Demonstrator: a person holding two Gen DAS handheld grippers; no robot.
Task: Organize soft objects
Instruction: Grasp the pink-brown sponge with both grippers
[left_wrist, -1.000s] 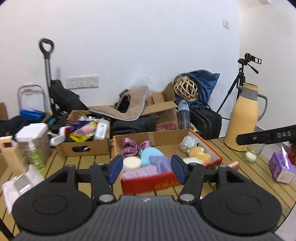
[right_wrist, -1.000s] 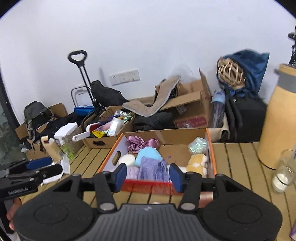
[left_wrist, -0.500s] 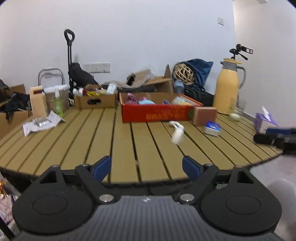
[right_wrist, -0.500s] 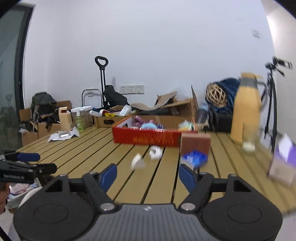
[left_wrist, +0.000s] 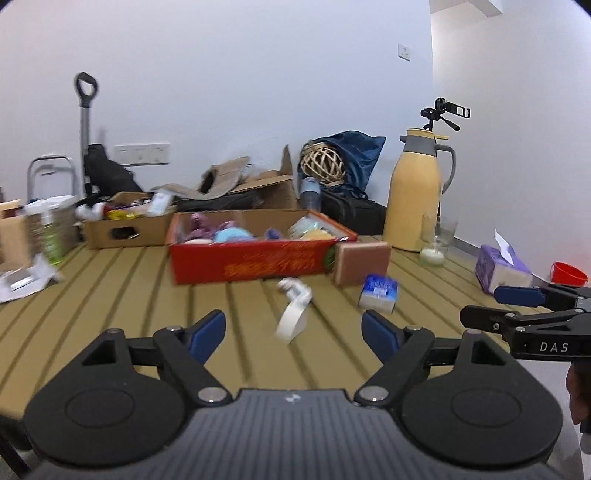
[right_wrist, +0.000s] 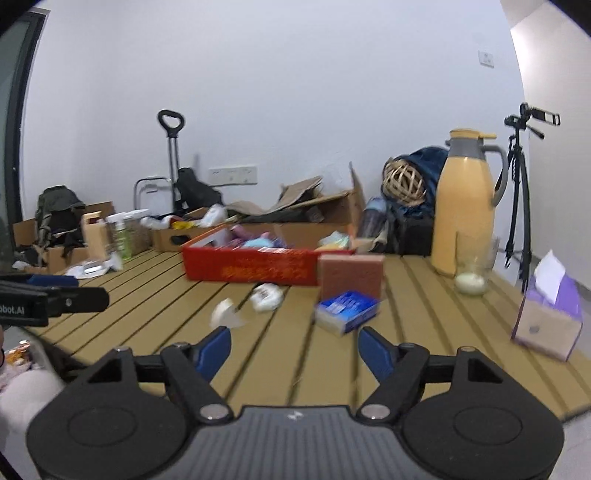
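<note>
A: The white object (left_wrist: 293, 314) on the desk (left_wrist: 110, 288) is motion-smeared; I cannot tell what it is.

B: The soft things in the red box (right_wrist: 251, 264) blur together, and its front wall hides their lower parts.

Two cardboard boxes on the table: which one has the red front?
The nearer box, holding soft items, with the brown block at its right corner. The box behind is plain brown.

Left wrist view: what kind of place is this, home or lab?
Probably a makeshift recording room, not a lived-in home: a camera on a tripod stands by the bare white wall, cardboard boxes and bags pile up behind a slatted wooden table, and a luggage trolley leans nearby.
</note>
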